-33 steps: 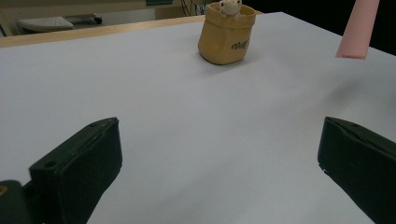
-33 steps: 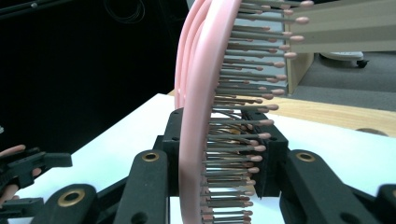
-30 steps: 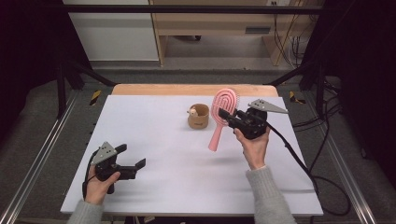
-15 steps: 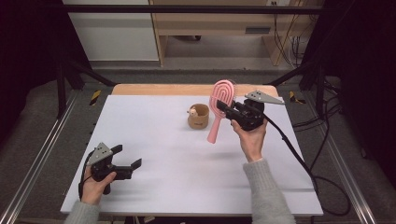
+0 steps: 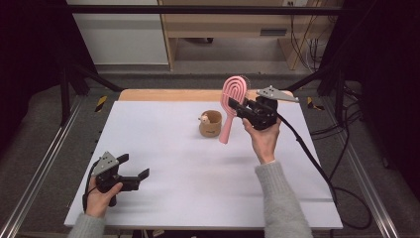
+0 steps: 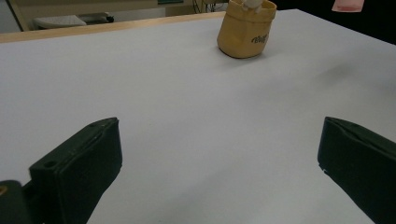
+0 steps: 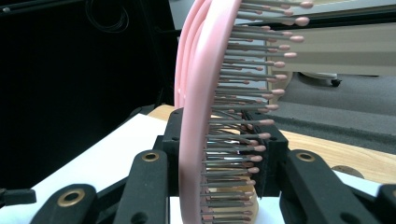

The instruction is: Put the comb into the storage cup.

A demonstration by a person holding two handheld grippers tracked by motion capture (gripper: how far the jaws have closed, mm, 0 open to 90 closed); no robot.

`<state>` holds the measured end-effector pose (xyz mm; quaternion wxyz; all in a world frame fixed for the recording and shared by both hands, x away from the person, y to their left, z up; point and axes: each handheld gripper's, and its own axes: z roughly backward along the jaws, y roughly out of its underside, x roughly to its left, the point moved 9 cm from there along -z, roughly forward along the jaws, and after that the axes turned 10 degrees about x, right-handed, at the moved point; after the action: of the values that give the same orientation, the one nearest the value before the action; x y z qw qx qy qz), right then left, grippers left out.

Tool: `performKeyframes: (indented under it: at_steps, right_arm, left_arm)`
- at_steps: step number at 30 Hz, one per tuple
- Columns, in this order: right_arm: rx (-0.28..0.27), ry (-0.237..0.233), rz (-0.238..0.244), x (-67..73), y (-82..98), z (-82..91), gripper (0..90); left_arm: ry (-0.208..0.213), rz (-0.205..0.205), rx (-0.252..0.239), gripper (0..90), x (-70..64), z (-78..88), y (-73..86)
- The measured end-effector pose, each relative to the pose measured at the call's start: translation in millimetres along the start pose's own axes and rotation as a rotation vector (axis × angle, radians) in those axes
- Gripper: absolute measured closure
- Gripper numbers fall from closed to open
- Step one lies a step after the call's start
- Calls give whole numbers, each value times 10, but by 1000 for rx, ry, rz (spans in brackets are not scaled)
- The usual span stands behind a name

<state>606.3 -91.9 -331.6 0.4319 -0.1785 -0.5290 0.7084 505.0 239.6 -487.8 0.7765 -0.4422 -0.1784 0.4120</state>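
Right claw [image 5: 239,107] in your raised hand is clamped on the pink hairbrush [image 5: 231,101], held upright above the counter [image 5: 198,168], handle hanging just beside the small tan cup [image 5: 210,124]. Your left claw [image 5: 134,172] rests low near the counter's front-left corner, jaws wide, nothing between them.

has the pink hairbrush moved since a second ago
Yes. The pink hairbrush, clamped in the right gripper, has risen and stands more upright; its handle tip has lifted, judged against the small tan pot.
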Motion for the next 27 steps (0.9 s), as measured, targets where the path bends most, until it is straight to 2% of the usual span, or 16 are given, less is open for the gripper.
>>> performKeyframes:
  at_steps: [18,27]
  right_arm:
    - [-10,53,10,-75,-233,-170,642]
    - [-7,75,10,-126,-288,-263,642]
  left_arm:
    - [6,2,5,0,-8,-19,11]
    - [6,4,5,0,-5,-20,12]
